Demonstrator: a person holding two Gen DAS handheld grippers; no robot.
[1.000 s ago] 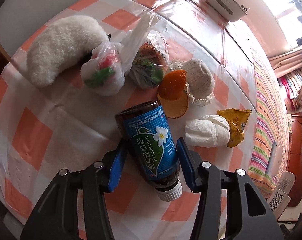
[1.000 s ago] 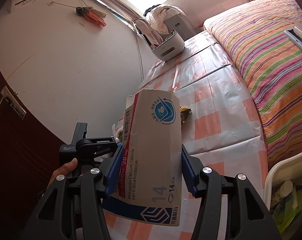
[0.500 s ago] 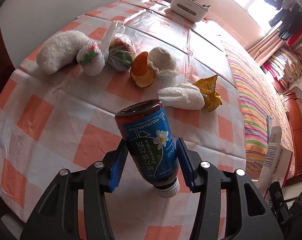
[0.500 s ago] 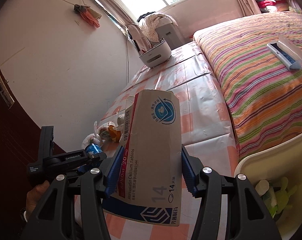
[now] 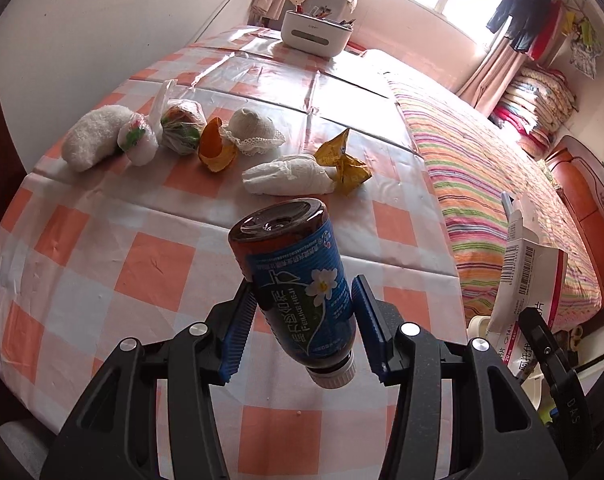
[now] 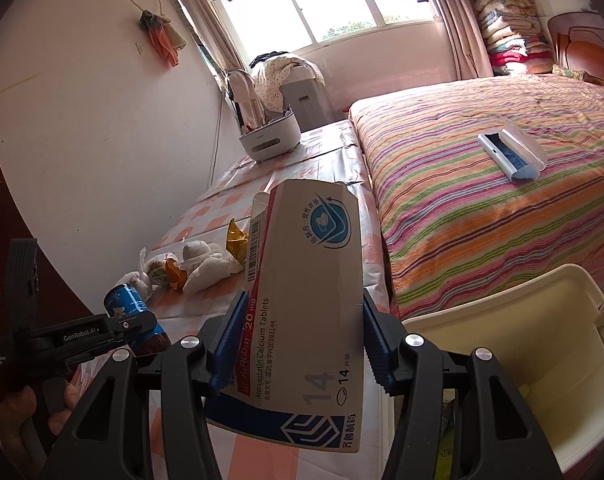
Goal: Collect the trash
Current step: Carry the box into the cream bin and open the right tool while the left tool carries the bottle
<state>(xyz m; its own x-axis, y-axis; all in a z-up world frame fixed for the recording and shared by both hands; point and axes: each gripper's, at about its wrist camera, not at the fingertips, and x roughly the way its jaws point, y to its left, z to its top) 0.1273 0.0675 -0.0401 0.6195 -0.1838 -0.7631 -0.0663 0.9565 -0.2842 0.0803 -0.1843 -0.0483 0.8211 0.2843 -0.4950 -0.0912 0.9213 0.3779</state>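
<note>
Currently the left tool [image 5: 302, 320] clamps the brown bottle [image 5: 298, 284], the right tool [image 6: 298, 340] a pill box [image 6: 306, 312]. Judgement: carry both fully over the bin [image 6: 542, 360] beside the counter [image 5: 102, 272] before releasing, box first.

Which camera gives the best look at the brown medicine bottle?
The left wrist view: the brown medicine bottle fills the centre, clamped in the left gripper, blue label readable. The right wrist view catches only part of it at the left edge.
</note>
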